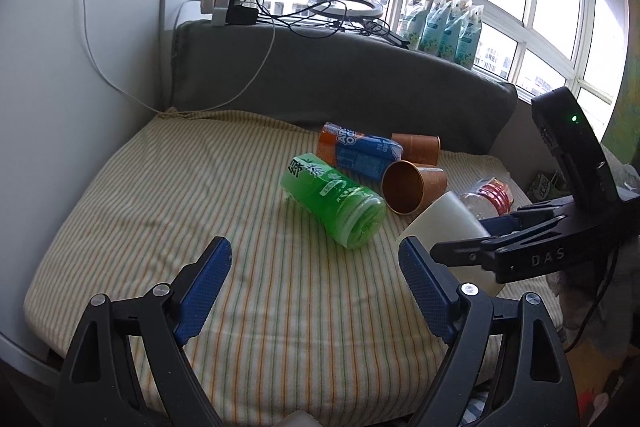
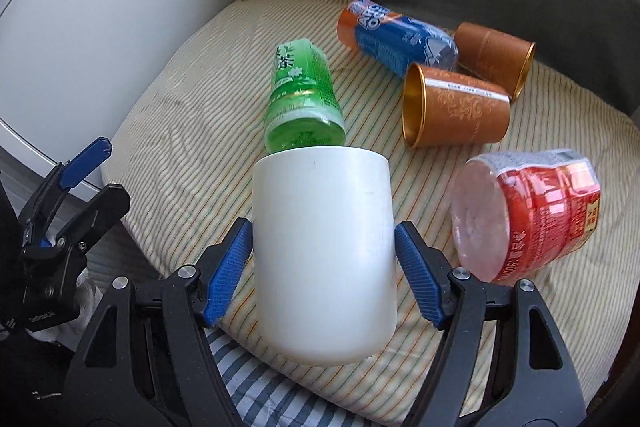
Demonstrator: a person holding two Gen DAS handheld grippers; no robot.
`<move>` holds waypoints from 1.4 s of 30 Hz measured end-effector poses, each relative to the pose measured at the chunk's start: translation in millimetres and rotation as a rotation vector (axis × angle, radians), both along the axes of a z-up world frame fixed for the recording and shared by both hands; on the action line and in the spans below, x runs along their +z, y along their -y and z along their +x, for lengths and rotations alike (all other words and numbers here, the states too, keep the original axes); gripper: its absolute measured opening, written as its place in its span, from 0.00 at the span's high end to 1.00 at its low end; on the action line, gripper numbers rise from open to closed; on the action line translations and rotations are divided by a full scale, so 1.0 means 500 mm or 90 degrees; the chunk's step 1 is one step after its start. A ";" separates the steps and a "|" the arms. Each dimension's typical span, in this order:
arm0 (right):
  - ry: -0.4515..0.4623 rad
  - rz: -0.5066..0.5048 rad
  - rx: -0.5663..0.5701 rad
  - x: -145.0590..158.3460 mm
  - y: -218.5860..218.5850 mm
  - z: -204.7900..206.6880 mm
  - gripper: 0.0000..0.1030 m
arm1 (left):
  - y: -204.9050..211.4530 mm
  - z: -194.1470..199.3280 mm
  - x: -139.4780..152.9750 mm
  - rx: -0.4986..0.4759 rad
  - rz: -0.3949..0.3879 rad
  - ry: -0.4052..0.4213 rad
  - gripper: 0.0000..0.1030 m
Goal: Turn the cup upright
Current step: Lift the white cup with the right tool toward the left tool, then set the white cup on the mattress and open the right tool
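White cup caught between the right gripper's fingers on the striped cushion.

Left wrist view: the left gripper [image 1: 316, 283] stood spread and empty; at 3 o'clock the right gripper [image 1: 484, 233] clasped the white cup [image 1: 444, 223], with the green bottle [image 1: 334, 201] at 12. Right wrist view: the right gripper [image 2: 323, 269] pressed both blue pads to the white cup [image 2: 324, 251] at centre, above the striped cushion [image 2: 192, 107]; the green bottle [image 2: 302, 99] lay at 12, two copper cups [image 2: 456, 107] at 1, a red bottle [image 2: 528, 215] at 3.

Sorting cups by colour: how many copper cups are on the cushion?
2. One copper cup lies on its side mid-cushion; the second lies behind it, beside the blue bottle. None seem hidden.
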State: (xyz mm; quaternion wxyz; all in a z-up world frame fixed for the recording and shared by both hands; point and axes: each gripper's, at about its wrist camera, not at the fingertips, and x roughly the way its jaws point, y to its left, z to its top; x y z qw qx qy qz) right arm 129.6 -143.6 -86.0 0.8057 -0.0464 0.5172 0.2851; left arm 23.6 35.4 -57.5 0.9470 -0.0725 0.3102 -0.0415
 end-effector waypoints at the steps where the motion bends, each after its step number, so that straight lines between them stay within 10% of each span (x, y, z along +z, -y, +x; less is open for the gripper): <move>1: -0.007 -0.001 -0.004 -0.009 -0.001 0.000 0.27 | 0.003 0.000 -0.001 -0.003 -0.005 -0.005 0.17; 20: 0.017 0.022 -0.001 -0.005 0.016 0.005 0.19 | 0.031 0.023 -0.019 -0.042 -0.094 -0.088 0.17; 31: 0.077 0.042 -0.067 0.037 0.125 -0.038 0.19 | 0.048 0.098 -0.054 -0.043 -0.318 -0.210 0.17; 42: 0.082 0.053 -0.099 0.040 0.194 -0.068 0.19 | 0.071 0.149 -0.110 -0.014 -0.399 -0.285 0.17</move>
